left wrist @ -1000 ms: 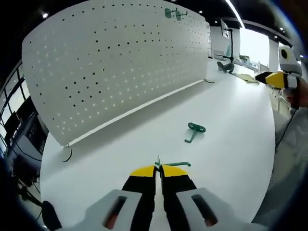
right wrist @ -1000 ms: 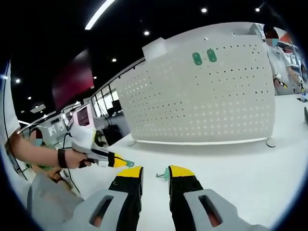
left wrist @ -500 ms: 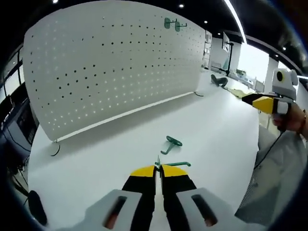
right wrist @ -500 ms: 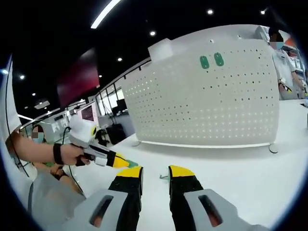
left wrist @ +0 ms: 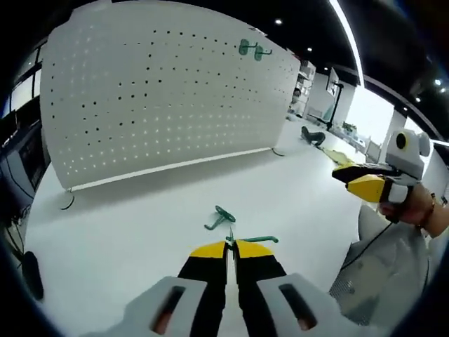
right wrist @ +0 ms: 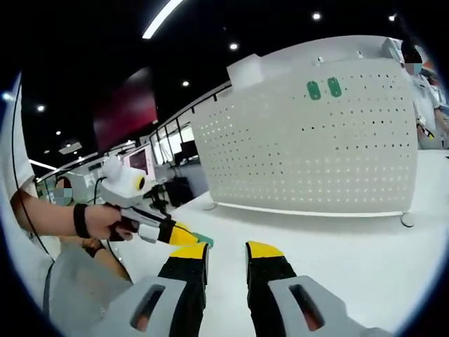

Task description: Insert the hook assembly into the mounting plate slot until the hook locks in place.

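Your left gripper pinches a green hook (another hook lies on the white table) before the pegboard, while your right gripper stands parted, empty.

A small green hook is pinched at the tips of the left tongs, its thin stem lying crosswise just above the closed yellow jaws. A second green hook lies loose on the white table, just beyond the held one, its flat plate end apparently tipped up. The white perforated mounting plate stands upright across the table, with two green hooks already seated near its top edge.
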A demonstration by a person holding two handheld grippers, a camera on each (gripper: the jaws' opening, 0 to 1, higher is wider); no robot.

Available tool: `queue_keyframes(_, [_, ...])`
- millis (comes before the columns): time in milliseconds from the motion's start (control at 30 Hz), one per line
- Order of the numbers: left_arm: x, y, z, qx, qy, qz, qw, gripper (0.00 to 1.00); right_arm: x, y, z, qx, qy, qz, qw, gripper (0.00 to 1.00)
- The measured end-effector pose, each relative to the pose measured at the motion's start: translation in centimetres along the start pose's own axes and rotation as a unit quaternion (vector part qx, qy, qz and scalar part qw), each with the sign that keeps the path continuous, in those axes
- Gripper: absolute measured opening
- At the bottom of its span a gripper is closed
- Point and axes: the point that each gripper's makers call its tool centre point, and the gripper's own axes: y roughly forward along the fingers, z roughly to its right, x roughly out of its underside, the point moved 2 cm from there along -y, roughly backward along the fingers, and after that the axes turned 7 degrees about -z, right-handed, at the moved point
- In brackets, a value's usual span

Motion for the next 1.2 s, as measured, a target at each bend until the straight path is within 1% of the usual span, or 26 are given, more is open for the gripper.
queue_keyframes(67, [-0.1, -0.2, 0.7, 0.012, -0.019, 0.005, 0.9997, 0.03, 0.0, -0.1, -0.2, -0.005, -0.005, -0.002, 1.0000, 0.20])
queue_keyframes(200, [-0.5, -1.0, 1.8, 0.019, -0.026, 0.012, 0.9994, 0.03, -0.1, -0.2, -0.7, -0.020, -0.004, 0.000, 0.9998, 0.20])
queue_keyframes(300, [-0.9, -1.4, 2.3, 0.019, -0.036, 0.015, 0.9991, 0.03, -0.1, -0.2, -0.9, -0.026, -0.005, -0.002, 0.9996, 0.20])
queue_keyframes(500, [-0.8, -1.8, 2.9, 0.020, -0.060, 0.010, 0.9980, 0.03, 0.0, 0.2, -2.1, -0.050, -0.014, -0.007, 0.9986, 0.20])
queue_keyframes(567, [-0.8, -2.1, 3.4, 0.031, -0.073, 0.013, 0.9968, 0.03, 0.1, 0.4, -2.7, -0.061, -0.021, -0.013, 0.9978, 0.20])
queue_keyframes(633, [-0.8, -2.5, 3.7, 0.035, -0.085, 0.011, 0.9958, 0.03, 0.2, 0.4, -3.0, -0.066, -0.029, -0.017, 0.9973, 0.20])
queue_keyframes(767, [-0.6, -2.9, 4.2, 0.046, -0.093, 0.006, 0.9946, 0.03, 0.0, 0.7, -3.8, -0.075, -0.038, -0.020, 0.9962, 0.20])
queue_keyframes(800, [-0.6, -3.1, 4.2, 0.047, -0.095, 0.005, 0.9943, 0.03, 0.0, 0.8, -4.1, -0.078, -0.047, -0.020, 0.9957, 0.19])
queue_keyframes(867, [-0.5, -3.5, 4.5, 0.062, -0.113, 0.002, 0.9917, 0.03, 0.0, 0.9, -4.7, -0.085, -0.054, -0.024, 0.9946, 0.18])
queue_keyframes(900, [-0.6, -3.7, 4.6, 0.069, -0.121, 0.003, 0.9903, 0.03, 0.1, 1.1, -5.2, -0.093, -0.066, -0.028, 0.9931, 0.17])
queue_keyframes(967, [-0.6, -4.0, 4.5, 0.072, -0.121, 0.007, 0.9900, 0.03, 0.3, 1.4, -5.9, -0.104, -0.072, -0.036, 0.9913, 0.14])
queue_keyframes(1033, [-0.6, -4.3, 4.5, 0.077, -0.121, 0.006, 0.9897, 0.03, 0.2, 1.6, -6.5, -0.105, -0.080, -0.037, 0.9905, 0.13])
queue_keyframes(1133, [-0.3, -4.6, 4.7, 0.097, -0.119, -0.006, 0.9881, 0.03, 0.1, 1.9, -7.1, -0.098, -0.097, -0.039, 0.9897, 0.13])
queue_keyframes(1200, [-0.2, -4.8, 4.7, 0.105, -0.117, -0.013, 0.9875, 0.03, 0.0, 2.1, -7.5, -0.094, -0.100, -0.041, 0.9897, 0.12])
